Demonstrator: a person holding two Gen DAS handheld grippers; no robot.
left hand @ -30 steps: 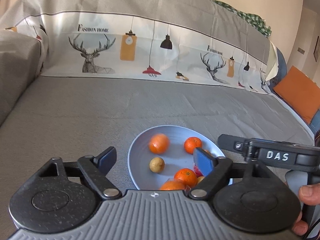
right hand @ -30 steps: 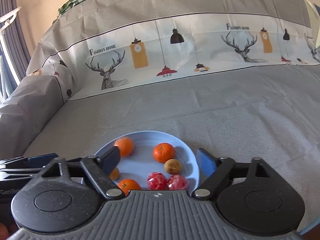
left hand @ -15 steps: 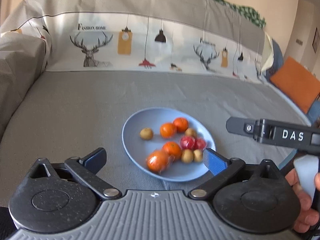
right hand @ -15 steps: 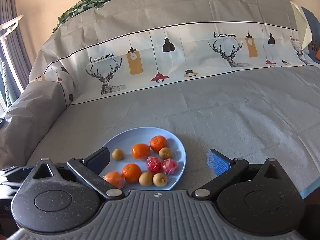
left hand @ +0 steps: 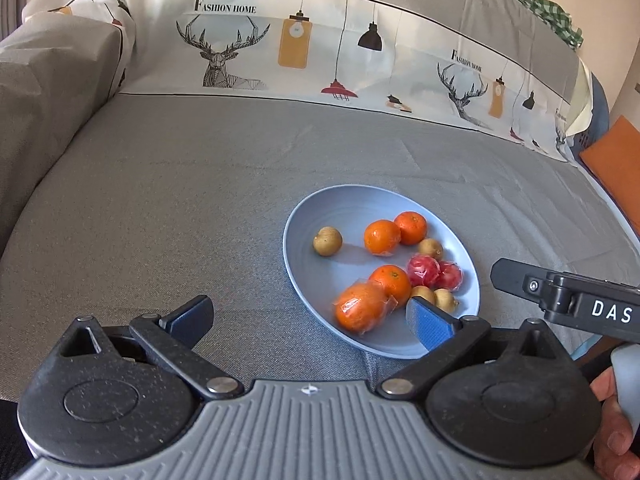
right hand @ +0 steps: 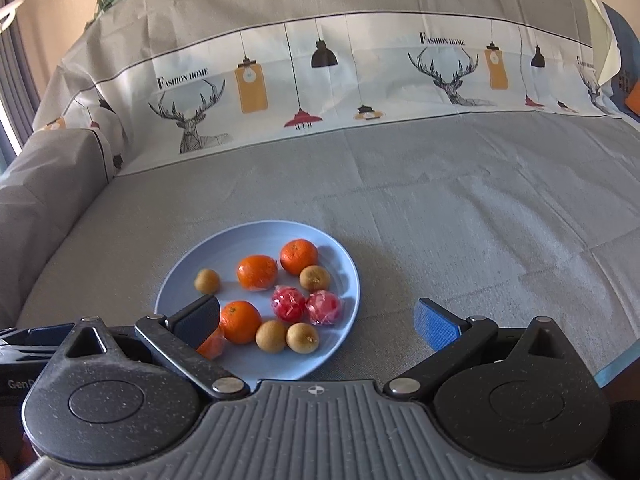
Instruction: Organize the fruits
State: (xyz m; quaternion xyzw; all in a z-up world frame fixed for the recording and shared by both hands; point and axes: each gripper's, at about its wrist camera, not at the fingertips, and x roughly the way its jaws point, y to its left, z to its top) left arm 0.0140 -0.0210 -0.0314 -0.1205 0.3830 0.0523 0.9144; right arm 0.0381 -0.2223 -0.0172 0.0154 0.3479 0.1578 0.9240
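Both grippers held low at the near edge of the sofa seat, both spread wide, nothing between the fingers. Left gripper [left hand: 308,316] sits left of the blue plate [left hand: 320,216], its right pad over the near rim. Right gripper [right hand: 318,318] is over the plate's near-right side, left finger covering part of a wrapped orange [right hand: 210,346]. All fruit on the plate: four oranges, e.g. [right hand: 257,272], two red plastic-wrapped fruits [right hand: 289,303], four small brown longans [right hand: 207,281], one off alone to the left. Beyond: grey sofa cover [right hand: 440,208], then the deer-and-lamp printed backrest [right hand: 320,80].
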